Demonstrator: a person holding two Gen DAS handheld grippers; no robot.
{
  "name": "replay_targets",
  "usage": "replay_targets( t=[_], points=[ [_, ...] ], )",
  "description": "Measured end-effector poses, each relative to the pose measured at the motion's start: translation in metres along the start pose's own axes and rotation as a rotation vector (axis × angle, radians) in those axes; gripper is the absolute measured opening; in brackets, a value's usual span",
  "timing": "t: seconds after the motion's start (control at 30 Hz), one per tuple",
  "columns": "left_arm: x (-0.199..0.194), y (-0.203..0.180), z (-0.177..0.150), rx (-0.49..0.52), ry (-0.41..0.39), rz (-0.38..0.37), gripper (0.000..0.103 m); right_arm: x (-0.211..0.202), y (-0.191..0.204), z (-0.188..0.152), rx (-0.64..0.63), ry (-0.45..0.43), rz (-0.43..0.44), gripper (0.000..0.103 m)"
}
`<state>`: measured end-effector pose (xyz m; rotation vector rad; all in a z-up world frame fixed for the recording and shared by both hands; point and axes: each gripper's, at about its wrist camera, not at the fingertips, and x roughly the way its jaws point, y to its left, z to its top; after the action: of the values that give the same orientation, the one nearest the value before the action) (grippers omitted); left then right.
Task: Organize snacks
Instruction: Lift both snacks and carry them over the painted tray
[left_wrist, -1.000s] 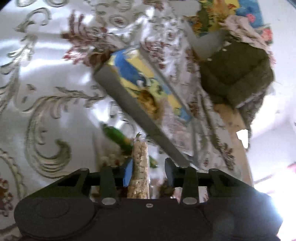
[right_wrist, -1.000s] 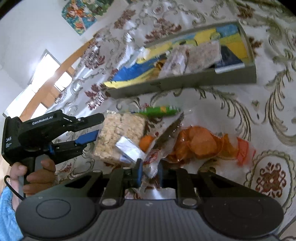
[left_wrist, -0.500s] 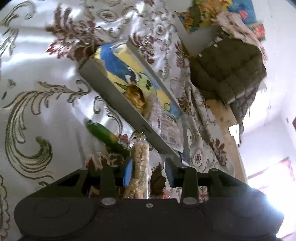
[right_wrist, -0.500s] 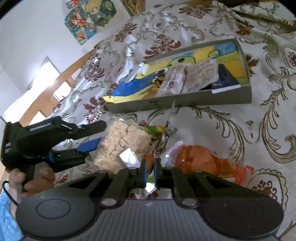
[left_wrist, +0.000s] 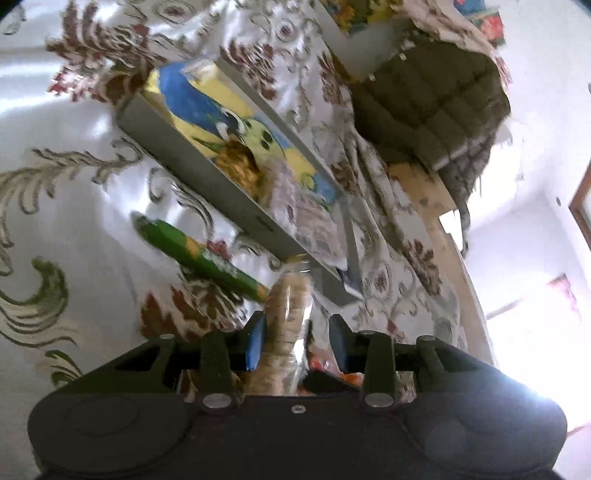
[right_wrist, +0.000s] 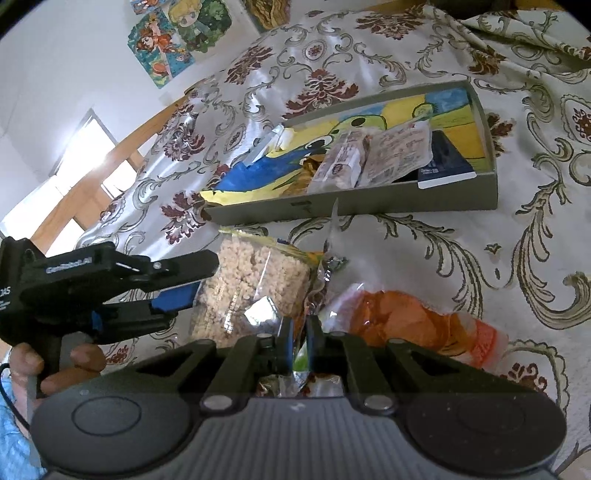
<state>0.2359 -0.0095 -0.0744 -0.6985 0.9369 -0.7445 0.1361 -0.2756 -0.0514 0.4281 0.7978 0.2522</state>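
The right gripper (right_wrist: 300, 338) has its jaws nearly together, pinching the crinkled clear edge of a transparent snack wrapper (right_wrist: 330, 254) that rises toward twelve o'clock. At ten o'clock from it, the left gripper (right_wrist: 184, 284), held by a person's hand (right_wrist: 55, 365), reaches in from nine o'clock with its blue-padded fingers partly apart around one end of a clear packet of pale puffed-rice cake (right_wrist: 255, 284); in the left wrist view that packet (left_wrist: 286, 325) stands edge-on between the pads (left_wrist: 256, 341), against the left one, though whether both press it I cannot tell. At three o'clock from the right gripper lies a clear bag of orange crisps (right_wrist: 413, 321) on the floral satin cloth (right_wrist: 517, 240). At twelve o'clock sits a shallow grey cardboard tray with a blue-and-yellow cartoon lining (right_wrist: 369, 205), already holding several wrapped snacks (right_wrist: 373, 157). A green stick-shaped packet (left_wrist: 192, 254) lies just before the tray.
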Motion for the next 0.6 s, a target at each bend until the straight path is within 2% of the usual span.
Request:
replay_targets(
  t=[0.07, 0.17, 0.3, 0.4, 0.5, 0.57, 0.6],
  points=[
    [0.006, -0.004, -0.004, 0.032, 0.035, 0.01, 0.039, 0.001, 0.0, 0.0, 0.0, 0.002, -0.004, 0.009],
    [0.008, -0.012, -0.007, 0.1, 0.02, 0.077, 0.037, 0.001, -0.001, 0.0, -0.002, 0.004, -0.006, 0.009],
    [0.011, -0.006, -0.006, 0.097, 0.027, 0.19, 0.034, 0.005, -0.001, 0.0, -0.01, 0.011, -0.019, 0.01],
    [0.01, 0.001, -0.004, 0.06, 0.027, 0.196, 0.034, 0.009, 0.001, 0.001, -0.025, 0.002, -0.024, 0.012],
    [0.01, 0.001, -0.003, 0.065, 0.028, 0.192, 0.034, 0.016, 0.003, 0.003, -0.035, 0.005, -0.03, 0.014],
    [0.01, -0.002, -0.004, 0.09, 0.028, 0.199, 0.025, 0.022, 0.005, 0.003, -0.043, 0.013, -0.033, 0.014],
    [0.01, -0.003, -0.003, 0.096, 0.028, 0.199, 0.025, 0.023, 0.006, 0.002, -0.052, 0.013, -0.037, 0.014]
  ],
)
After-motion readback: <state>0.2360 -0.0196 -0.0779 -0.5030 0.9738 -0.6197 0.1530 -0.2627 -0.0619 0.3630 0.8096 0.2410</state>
